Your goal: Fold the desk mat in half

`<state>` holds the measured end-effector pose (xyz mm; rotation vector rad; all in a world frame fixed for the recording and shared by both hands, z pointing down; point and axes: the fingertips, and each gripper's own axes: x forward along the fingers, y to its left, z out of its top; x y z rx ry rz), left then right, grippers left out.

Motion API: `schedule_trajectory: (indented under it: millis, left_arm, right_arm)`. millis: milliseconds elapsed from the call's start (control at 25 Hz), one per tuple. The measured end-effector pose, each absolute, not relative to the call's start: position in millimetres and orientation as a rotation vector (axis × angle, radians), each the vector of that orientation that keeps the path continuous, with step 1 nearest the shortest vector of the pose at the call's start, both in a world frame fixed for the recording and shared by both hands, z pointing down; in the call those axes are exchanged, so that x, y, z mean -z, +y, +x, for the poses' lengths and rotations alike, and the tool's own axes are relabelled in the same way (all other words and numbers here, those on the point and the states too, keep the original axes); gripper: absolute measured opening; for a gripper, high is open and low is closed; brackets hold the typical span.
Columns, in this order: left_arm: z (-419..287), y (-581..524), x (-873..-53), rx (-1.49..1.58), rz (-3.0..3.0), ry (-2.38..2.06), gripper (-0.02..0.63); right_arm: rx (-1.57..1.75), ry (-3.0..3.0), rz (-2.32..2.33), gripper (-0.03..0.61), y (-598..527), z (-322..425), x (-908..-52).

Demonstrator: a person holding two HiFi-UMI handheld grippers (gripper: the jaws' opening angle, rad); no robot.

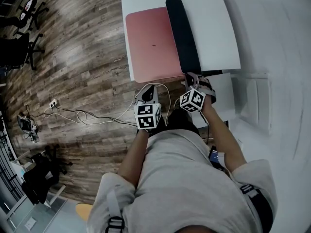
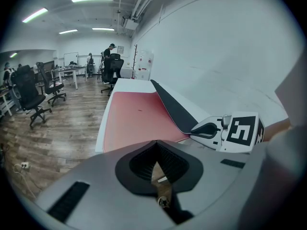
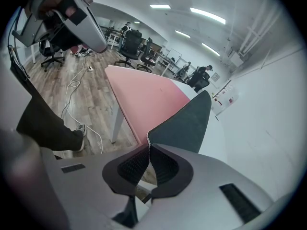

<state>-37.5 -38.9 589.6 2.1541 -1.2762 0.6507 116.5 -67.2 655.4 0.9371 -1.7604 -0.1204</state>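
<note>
Wooden floor (image 1: 82,57) lies under me. Nearest, my right claw (image 3: 148,150) pinches the desk mat (image 1: 150,42) by its stitched corner; my left claw (image 2: 156,152) is closed, empty. Beyond, upper middle, the mat lies on the white table (image 1: 214,13). It looks thin and floppy; corners seem the best hold.

The desk mat (image 1: 153,42) lies on the table (image 1: 214,28), toward its left edge. Its left part rests flat on the top, and its right part is raised off it. My right gripper (image 1: 192,79) sits at the table's near edge, clamped on the mat's near right corner. My left gripper (image 1: 148,90) hangs just left of it, nearer than the table edge and apart from the mat, jaws together on nothing. Cables (image 1: 73,113) lie on the floor (image 1: 92,47) to the left, and chairs (image 1: 22,42) stand at the far left.
</note>
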Motion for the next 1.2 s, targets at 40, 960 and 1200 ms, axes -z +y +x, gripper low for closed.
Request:
schedule_trajectory:
  millis: [40, 960, 1200]
  left_arm:
    - [-38.7, -38.2, -589.0, -0.651, 2.153, -1.276, 0.011]
    - [-58.1, -29.4, -590.9, -0.634, 2.119, -1.313, 0.011]
    - [-58.8, -31.8, -593.4, -0.626, 2.111, -1.316, 0.011]
  right_arm:
    - [0.121, -1.76, 0.936, 0.049, -66.7, 115.5, -654.6]
    - [0.138, -1.766, 0.911, 0.051, -62.1, 97.7, -654.2]
    - [0.141, -1.768, 0.901, 0.051, -63.4, 93.8, -655.9]
